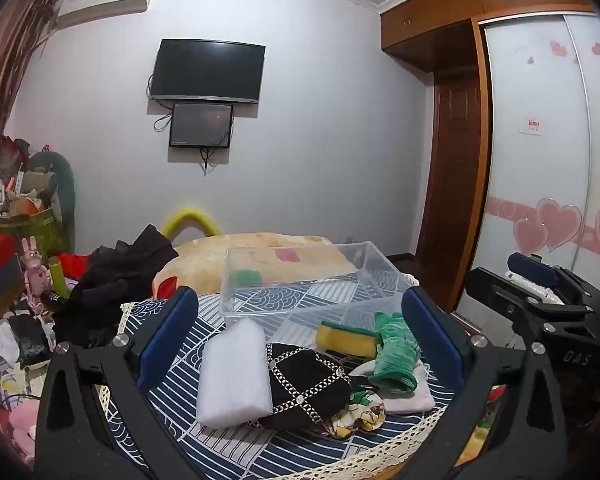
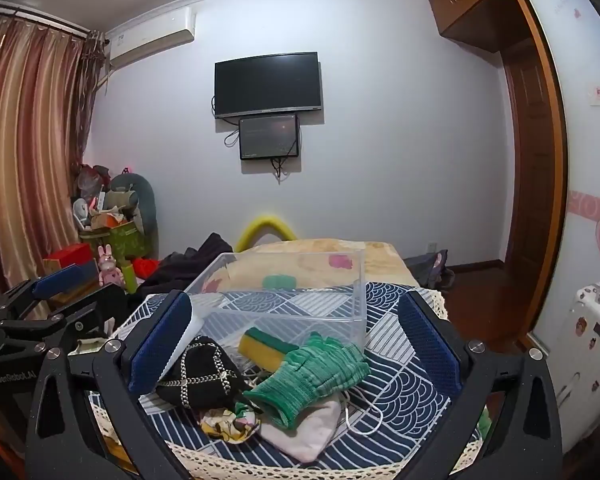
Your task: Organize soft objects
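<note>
Bin point(image 1: 300, 280) comes first, for it is the biggest; it is a clear plastic box, hard and stiff, and it sits on the blue patterned cloth point(image 1: 220, 364) at the far side of the pile; it looks bare inside, so I think every soft thing still waits to go in. Foam point(image 1: 234, 372) is next; this white block lies at the left of the pile, touching the black bag point(image 1: 306, 384); it is likely very light and squashy, so a gentle squeeze across its short sides should do. Black bag has shiny chain lines; it looks soft but lumpy, and the chains may slip, so hold the fat middle. Glove point(image 2: 312, 372) is green and knitted, floppy and light; it lies on a pink cloth point(image 2: 312, 432); pinch it at the thick cuff, or it may droop and catch on things. Pink cloth is thin and limp, with a white cord beside it; grab a bunched part. Sponge point(image 2: 266, 346) is yellow with a green top, springy and light, just in front of the bin; squeeze its long sides. Flowery scrap point(image 2: 226, 424) is smallest and peeks out under the bag. Left gripper point(image 1: 300, 344) is spread wide above the pile, holding nothing; right gripper point(image 2: 296, 344) is spread wide too, with nothing in it.
</note>
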{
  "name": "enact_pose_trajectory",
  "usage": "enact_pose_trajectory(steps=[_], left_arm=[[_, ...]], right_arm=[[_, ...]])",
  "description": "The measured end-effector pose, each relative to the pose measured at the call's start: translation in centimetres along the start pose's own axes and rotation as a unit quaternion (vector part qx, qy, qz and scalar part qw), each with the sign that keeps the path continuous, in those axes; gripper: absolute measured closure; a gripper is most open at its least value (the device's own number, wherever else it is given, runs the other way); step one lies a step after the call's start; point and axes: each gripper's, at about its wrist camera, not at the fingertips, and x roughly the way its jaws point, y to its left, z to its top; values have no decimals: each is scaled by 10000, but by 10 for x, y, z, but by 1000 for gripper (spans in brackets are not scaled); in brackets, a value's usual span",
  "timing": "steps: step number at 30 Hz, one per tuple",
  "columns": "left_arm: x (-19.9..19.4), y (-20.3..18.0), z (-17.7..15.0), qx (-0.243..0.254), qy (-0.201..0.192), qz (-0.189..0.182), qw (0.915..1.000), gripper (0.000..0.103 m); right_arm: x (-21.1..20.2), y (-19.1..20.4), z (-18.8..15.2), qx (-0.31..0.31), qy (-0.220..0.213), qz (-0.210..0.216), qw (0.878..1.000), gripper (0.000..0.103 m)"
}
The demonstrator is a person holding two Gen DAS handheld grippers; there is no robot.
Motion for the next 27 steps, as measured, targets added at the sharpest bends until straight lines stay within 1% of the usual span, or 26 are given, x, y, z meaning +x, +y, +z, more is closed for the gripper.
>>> enact_pose_trajectory(steps=[5, 27], left_arm=[[0, 2, 0, -20, -21, 6, 10000, 0], [-2, 1, 1, -27, -72, 13, 10000, 0]], right_arm=[[-7, 3, 0, -1, -36, -7, 10000, 0], [-9, 7, 1, -17, -59, 35, 10000, 0]])
